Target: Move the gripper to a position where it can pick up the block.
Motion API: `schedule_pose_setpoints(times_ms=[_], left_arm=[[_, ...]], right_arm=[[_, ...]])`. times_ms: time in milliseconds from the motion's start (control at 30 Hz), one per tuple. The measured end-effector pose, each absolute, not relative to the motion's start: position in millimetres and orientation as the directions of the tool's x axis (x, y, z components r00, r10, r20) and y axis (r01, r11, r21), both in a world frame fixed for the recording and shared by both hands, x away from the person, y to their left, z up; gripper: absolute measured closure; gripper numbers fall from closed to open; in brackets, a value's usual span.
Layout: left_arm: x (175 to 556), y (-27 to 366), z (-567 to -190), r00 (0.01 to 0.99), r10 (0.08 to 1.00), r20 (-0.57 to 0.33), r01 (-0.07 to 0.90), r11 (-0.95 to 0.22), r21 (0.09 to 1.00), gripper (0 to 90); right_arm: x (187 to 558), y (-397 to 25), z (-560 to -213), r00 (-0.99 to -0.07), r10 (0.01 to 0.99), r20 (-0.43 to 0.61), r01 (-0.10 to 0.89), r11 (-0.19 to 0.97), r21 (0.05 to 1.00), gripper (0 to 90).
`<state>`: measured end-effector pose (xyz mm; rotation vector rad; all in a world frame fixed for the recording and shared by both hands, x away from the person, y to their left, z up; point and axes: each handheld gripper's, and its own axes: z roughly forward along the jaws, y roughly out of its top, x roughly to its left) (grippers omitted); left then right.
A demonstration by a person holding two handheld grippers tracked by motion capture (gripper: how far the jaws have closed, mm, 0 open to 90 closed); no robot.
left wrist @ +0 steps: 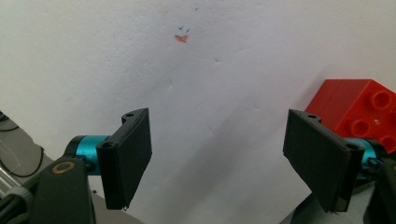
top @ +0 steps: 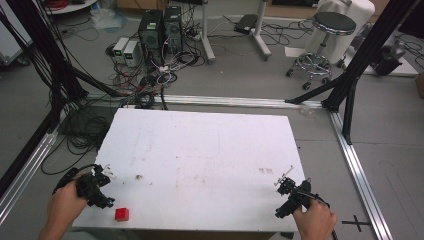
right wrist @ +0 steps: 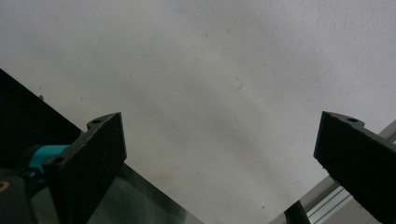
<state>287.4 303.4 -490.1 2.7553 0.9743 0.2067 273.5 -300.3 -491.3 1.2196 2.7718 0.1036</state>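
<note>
Table (top: 200,150): a white board lay across the middle of the high view, with faint scuffs and small dark marks on its top; a small orange and blue mark (left wrist: 182,36) showed on it in the left gripper view.
Brick (top: 122,214): 1 red studded brick sat on the table near its near edge, toward the left corner; in the left gripper view it lay at the right, just beyond the right jaw, touching neither jaw.
Left gripper (top: 102,185): it was held at the table's near left corner, just left of and slightly beyond the brick; its 2 jaws stood spread wide with bare table between them, holding nothing (left wrist: 217,158).
Left hand (top: 64,202): it gripped the left gripper from the near side, off the table's left edge.
Right gripper (top: 286,181): it was at the table's near right corner, well apart from the brick; its 2 jaws stood spread wide over bare white surface, holding nothing (right wrist: 219,163).
Right hand (top: 316,220): it held the right gripper from the near side, at the table's near right edge.
Floor (top: 390,150): grey, with a stool (top: 325,40) at far right, computer towers (top: 160,30) and tangled cables (top: 145,75) at far left, and metal rails (top: 360,170) framing the table.
</note>
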Motion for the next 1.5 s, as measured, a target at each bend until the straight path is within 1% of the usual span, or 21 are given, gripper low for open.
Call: schedule_pose_setpoints(times_ms=[267, 433, 467, 533, 667, 733, 867, 900, 1000, 1300, 1500], left_arm=[[286.4, 302.3, -491.6, 0.785, 0.617, 0.063, 0.589, -0.773, 0.236, 24.0], [286.7, 302.6, -490.3, 0.792, 0.609, 0.043, 0.584, -0.775, 0.240, 24.0], [288.1, 303.4, -488.3, 0.810, 0.585, 0.038, 0.564, -0.795, 0.223, 24.0], [288.5, 303.3, -487.6, 0.813, 0.581, 0.038, 0.559, -0.798, 0.226, 24.0], [292.0, 303.4, -480.8, 0.844, 0.534, 0.043, 0.514, -0.830, 0.216, 24.0], [293.4, 303.0, -476.9, 0.867, 0.497, 0.043, 0.479, -0.852, 0.210, 24.0], [294.2, 300.1, -473.4, 0.890, 0.455, 0.041, 0.438, -0.875, 0.205, 23.9], [293.8, 298.4, -472.6, 0.903, 0.428, 0.039, 0.412, -0.889, 0.200, 23.9], [292.5, 296.7, -472.0, 0.912, 0.408, 0.039, 0.393, -0.899, 0.195, 24.0], [284.2, 287.6, -468.7, 0.961, 0.275, 0.034, 0.265, -0.947, 0.181, 24.0], [280.6, 282.0, -467.0, 0.972, 0.233, 0.037, 0.223, -0.958, 0.179, 23.9]], right_arm=[[273.0, -299.4, -492.3, -0.673, 0.737, -0.070, 0.728, 0.676, 0.112, 1.5], [272.8, -299.0, -492.4, -0.679, 0.731, -0.067, 0.722, 0.682, 0.113, 1.5], [272.6, -298.3, -492.5, -0.679, 0.731, -0.067, 0.723, 0.682, 0.110, 1.5], [272.6, -298.0, -492.9, -0.681, 0.730, -0.067, 0.722, 0.683, 0.110, 1.5], [273.0, -296.4, -493.4, -0.683, 0.728, -0.066, 0.720, 0.685, 0.111, 1.5], [273.0, -296.4, -492.8, -0.685, 0.726, -0.066, 0.718, 0.687, 0.112, 1.5], [272.7, -296.4, -493.0, -0.684, 0.727, -0.066, 0.719, 0.686, 0.111, 1.5], [272.6, -296.5, -493.0, -0.683, 0.727, -0.064, 0.719, 0.686, 0.111, 1.5], [272.1, -297.2, -493.3, -0.684, 0.727, -0.063, 0.719, 0.686, 0.113, 1.5], [272.4, -296.8, -494.3, -0.682, 0.729, -0.061, 0.720, 0.684, 0.115, 1.5], [272.5, -297.6, -494.4, -0.687, 0.725, -0.059, 0.717, 0.688, 0.109, 1.5]])
